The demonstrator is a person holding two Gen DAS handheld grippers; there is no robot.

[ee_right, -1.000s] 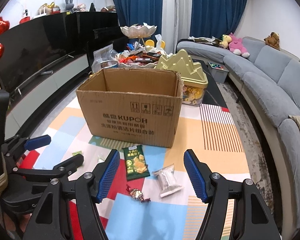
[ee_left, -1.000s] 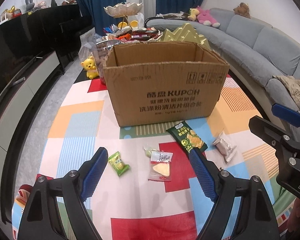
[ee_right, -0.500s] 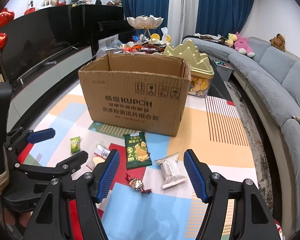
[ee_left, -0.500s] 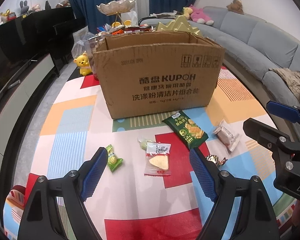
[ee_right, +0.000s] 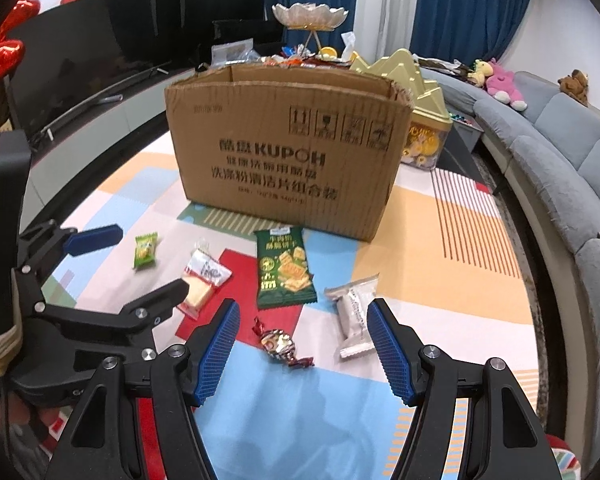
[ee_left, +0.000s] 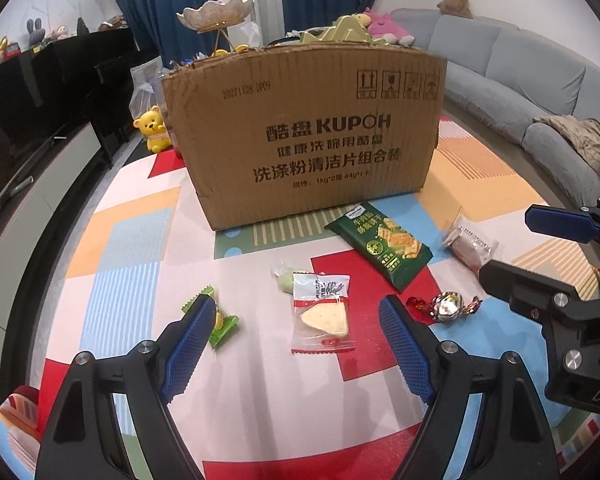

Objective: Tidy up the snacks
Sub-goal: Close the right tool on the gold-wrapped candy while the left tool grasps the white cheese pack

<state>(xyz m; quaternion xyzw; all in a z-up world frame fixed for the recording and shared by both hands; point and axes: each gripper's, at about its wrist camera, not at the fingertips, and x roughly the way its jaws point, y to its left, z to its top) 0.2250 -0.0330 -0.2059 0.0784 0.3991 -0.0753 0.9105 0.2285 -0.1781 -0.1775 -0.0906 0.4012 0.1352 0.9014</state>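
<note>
Both grippers have been lowered toward the patchwork mat (ee_left: pixel 132 248), so the cardboard box (ee_left: pixel 304 136) looms larger. The left gripper (ee_left: pixel 296 344) is spread over the clear-wrapped wedge snack (ee_left: pixel 322 312); the right gripper (ee_right: pixel 302 346) is spread, empty, above the foil candy (ee_right: pixel 280 344). The green cracker packet (ee_right: pixel 286 268) lies before the box, with a grey sofa (ee_right: pixel 560 148) bordering the mat.
</note>
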